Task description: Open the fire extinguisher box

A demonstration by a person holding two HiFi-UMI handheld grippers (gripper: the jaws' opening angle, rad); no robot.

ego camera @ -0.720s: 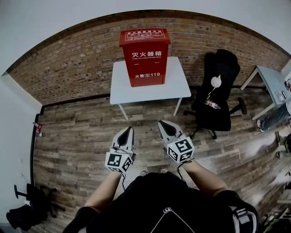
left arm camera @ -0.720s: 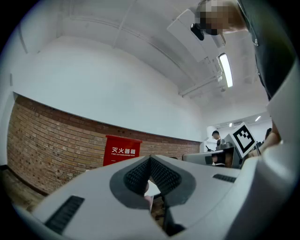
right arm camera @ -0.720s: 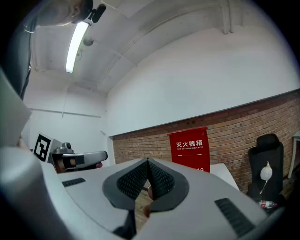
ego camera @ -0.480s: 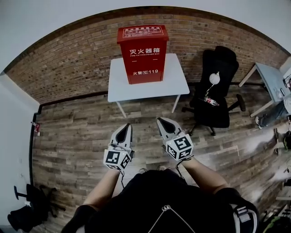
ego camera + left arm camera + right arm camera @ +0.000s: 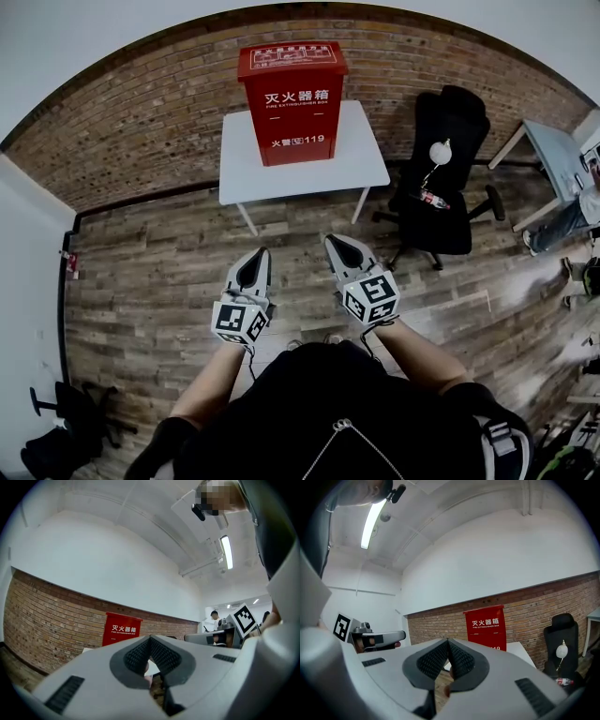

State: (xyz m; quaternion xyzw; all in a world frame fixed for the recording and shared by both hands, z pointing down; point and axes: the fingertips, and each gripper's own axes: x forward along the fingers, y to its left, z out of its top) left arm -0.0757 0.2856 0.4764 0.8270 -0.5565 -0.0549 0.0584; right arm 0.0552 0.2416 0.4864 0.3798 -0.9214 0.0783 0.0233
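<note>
A red fire extinguisher box [image 5: 292, 101] with white lettering stands shut on a white table [image 5: 347, 169] against the brick wall. It also shows far ahead in the left gripper view [image 5: 121, 629] and the right gripper view [image 5: 484, 627]. My left gripper [image 5: 262, 252] and right gripper [image 5: 330, 240] are held side by side over the wooden floor, well short of the table. Both are shut with nothing between the jaws, tips touching [image 5: 150, 639] [image 5: 447, 641].
A black office chair [image 5: 444, 178] with a white lamp and a bottle on it stands right of the table. A grey desk [image 5: 557, 159] sits at the far right. Dark bags [image 5: 56, 441] lie at the lower left. Wooden floor lies between me and the table.
The view has shifted a little: the box and table sit slightly higher and nearer the left in the picture. Both grippers stay shut and side by side.
</note>
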